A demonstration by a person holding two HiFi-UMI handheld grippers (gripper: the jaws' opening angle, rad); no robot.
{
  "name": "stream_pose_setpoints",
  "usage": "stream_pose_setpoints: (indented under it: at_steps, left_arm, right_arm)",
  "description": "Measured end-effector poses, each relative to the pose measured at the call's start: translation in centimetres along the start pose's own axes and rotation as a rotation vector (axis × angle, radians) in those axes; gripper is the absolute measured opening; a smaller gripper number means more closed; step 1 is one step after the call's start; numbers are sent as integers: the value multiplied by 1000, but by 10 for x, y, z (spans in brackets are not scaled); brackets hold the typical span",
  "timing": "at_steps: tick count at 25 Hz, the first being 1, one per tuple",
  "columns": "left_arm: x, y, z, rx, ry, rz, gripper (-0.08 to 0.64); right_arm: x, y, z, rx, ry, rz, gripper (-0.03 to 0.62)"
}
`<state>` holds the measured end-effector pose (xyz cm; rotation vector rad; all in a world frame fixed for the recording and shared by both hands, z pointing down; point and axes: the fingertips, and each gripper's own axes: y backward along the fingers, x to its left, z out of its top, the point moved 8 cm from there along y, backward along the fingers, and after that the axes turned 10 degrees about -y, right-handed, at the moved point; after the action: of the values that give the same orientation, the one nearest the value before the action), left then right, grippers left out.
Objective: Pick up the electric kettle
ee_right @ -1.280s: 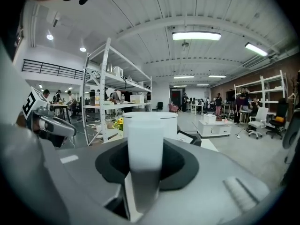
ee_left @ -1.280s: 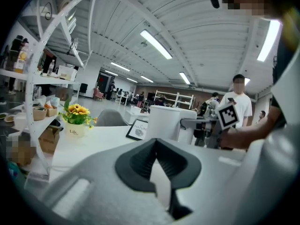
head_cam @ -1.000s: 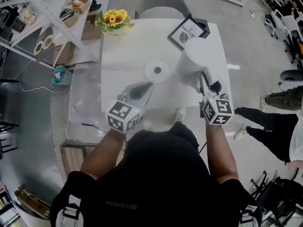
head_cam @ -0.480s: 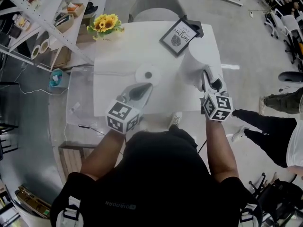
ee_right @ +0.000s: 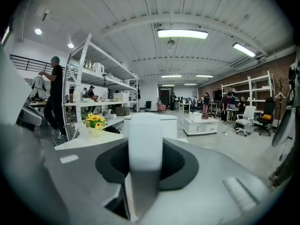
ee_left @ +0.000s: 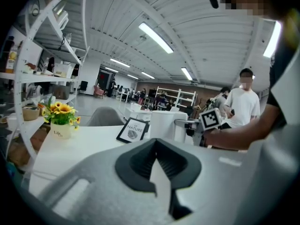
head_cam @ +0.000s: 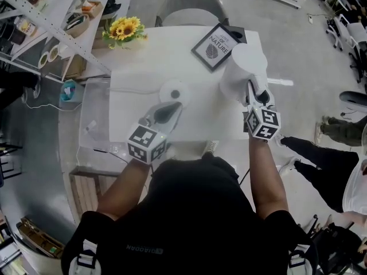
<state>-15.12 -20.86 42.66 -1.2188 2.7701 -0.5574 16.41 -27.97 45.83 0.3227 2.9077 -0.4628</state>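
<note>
Right of its base, the electric kettle is carried farther off, its handle pinched in the right gripper; pickup is judged done.

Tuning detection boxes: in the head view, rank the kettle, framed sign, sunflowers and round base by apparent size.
1. kettle
2. framed sign
3. sunflowers and round base: about alike, not ranked.

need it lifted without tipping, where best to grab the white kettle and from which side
By its upright handle, from the person's side: the kettle looks too wide, and the handle faces the right gripper, whose fingers clamp it.
</note>
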Motion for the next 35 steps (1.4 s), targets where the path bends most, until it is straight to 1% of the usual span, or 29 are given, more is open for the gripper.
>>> stream_pose_setpoints:
  at_steps: [5, 13, 16, 20, 28, 33, 35]
  left_arm:
    - [1, -6, 1, 10, 9, 17, 3]
    - [3, -15, 2, 15, 12, 13, 3]
    - [5, -15, 1, 16, 12, 7, 3]
    - [7, -14, 0, 19, 9, -4, 3]
    - [7, -4, 1, 13, 1, -7, 3]
    - [8, 6, -3, 6, 2, -4, 3]
    - [9, 11, -5, 2, 4, -2, 3]
  right_arm:
    - [-7, -13, 2, -17, -5, 8, 130]
    - [-8, -18, -5, -36, -1, 8, 132]
    - [-6, -17, -10, -11, 10, 6, 133]
    - [-7, -14, -24, 54, -1, -16, 140]
    - [-7, -12, -26, 74, -6, -34, 144]
    - [-5, -11, -27, 94, -9, -48, 203]
    - [-4, -9, -29, 104, -16, -56, 218]
